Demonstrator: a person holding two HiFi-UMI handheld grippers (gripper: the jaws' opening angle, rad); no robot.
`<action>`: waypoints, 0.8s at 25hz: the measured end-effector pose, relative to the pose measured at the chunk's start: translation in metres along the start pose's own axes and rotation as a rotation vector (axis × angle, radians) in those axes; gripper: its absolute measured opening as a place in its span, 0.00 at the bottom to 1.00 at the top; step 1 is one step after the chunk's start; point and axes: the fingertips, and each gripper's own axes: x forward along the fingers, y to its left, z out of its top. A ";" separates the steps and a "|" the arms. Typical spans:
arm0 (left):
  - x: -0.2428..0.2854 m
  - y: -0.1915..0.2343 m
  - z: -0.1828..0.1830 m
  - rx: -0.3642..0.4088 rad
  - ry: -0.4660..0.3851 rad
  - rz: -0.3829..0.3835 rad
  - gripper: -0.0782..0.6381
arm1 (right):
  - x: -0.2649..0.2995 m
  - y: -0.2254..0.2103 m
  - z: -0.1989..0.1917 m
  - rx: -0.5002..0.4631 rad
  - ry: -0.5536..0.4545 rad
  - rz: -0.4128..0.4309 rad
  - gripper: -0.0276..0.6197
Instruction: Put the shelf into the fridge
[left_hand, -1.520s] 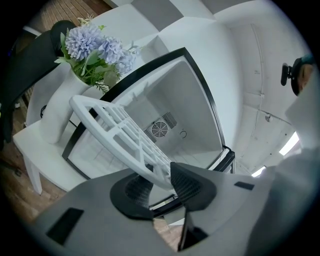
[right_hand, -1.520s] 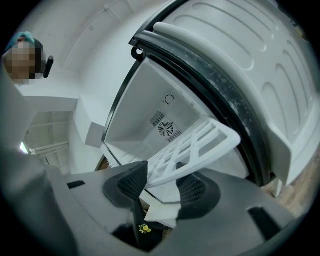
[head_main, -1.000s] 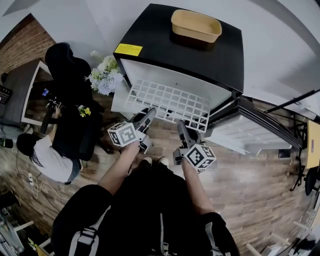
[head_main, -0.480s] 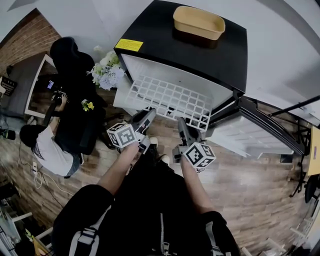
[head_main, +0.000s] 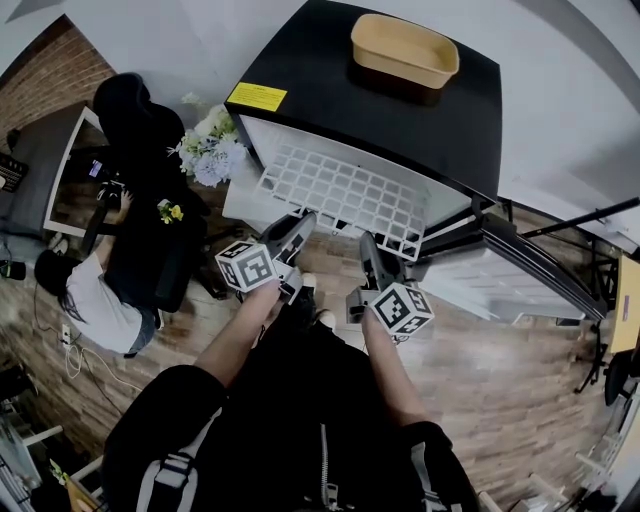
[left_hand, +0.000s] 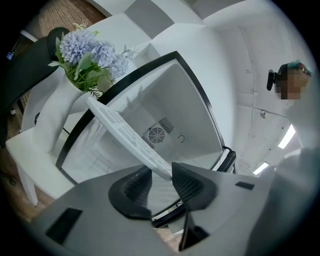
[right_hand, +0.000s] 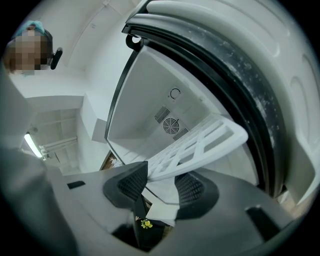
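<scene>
White shelf (head_main: 345, 198) at black fridge (head_main: 380, 112), yellow label (head_main: 257, 98) illegible

- The shelf (head_main: 340, 195) is looking like white matt plastic.
- The fridge (head_main: 330, 85) is showing a smooth black top and a smooth white inside.
- The floor (head_main: 500, 380) is showing wood grain.

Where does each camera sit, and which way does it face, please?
Head view: on the person's head, facing steeply down at fridge, shelf, left gripper and right gripper; arms show.
Left gripper view: on the left gripper, facing into the fridge; its jaws grip the shelf; flowers left.
Right gripper view: on the right gripper, facing into the fridge; its jaws grip the shelf; door right.
Shared: both gripper views show shelf and fan.
</scene>
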 end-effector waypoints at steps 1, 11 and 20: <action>0.001 0.001 0.000 -0.001 0.003 -0.002 0.30 | 0.001 -0.001 0.000 0.001 -0.003 -0.003 0.32; 0.014 0.008 0.000 -0.013 0.026 -0.025 0.30 | 0.011 -0.011 0.004 0.023 -0.025 -0.034 0.31; 0.032 0.014 0.005 -0.021 0.038 -0.039 0.29 | 0.025 -0.019 0.014 0.036 -0.031 -0.057 0.31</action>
